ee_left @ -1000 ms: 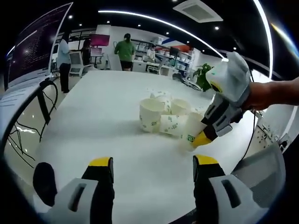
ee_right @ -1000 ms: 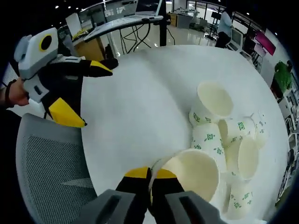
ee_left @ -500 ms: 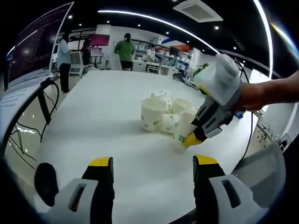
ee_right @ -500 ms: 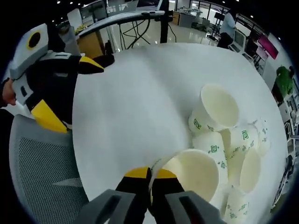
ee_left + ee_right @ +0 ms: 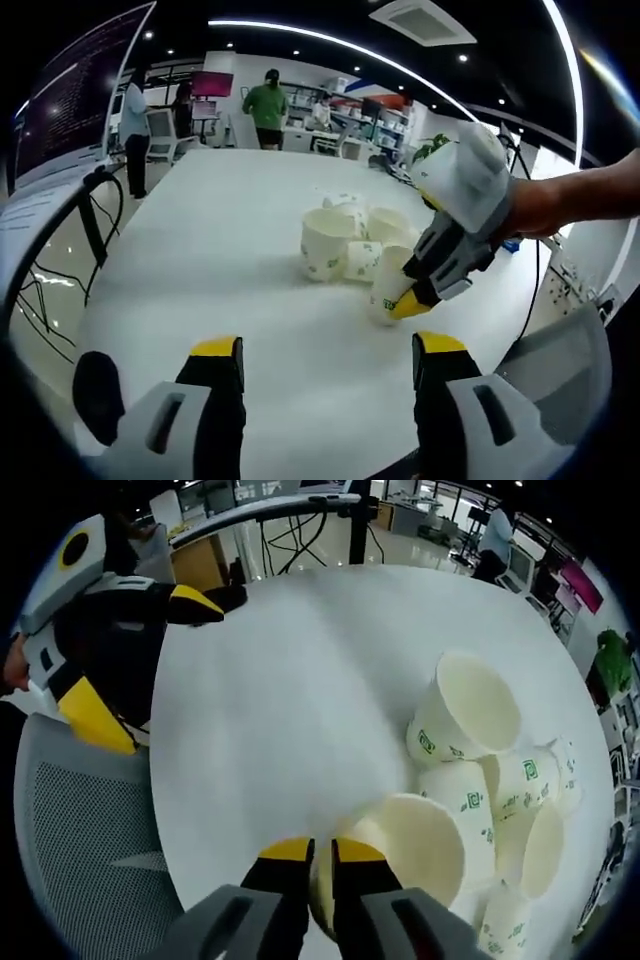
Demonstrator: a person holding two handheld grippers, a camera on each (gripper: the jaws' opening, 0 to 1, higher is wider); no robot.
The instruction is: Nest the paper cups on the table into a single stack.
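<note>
The stacking has barely begun: the paper cups lie in a loose cluster on the white table, most tipped on their sides and touching one another, and no nested stack can be made out among them. The right gripper has its jaws nearly pressed together on the rim of one cup, one jaw inside the mouth and one outside, holding it at the near edge of the cluster; in the left gripper view this same cup sits low at the table with the rest of the pile just behind it. The left gripper hangs spread and empty over bare table, well apart from the cups. By my reading, every cup remains to be nested, starting with the one now pinched
</note>
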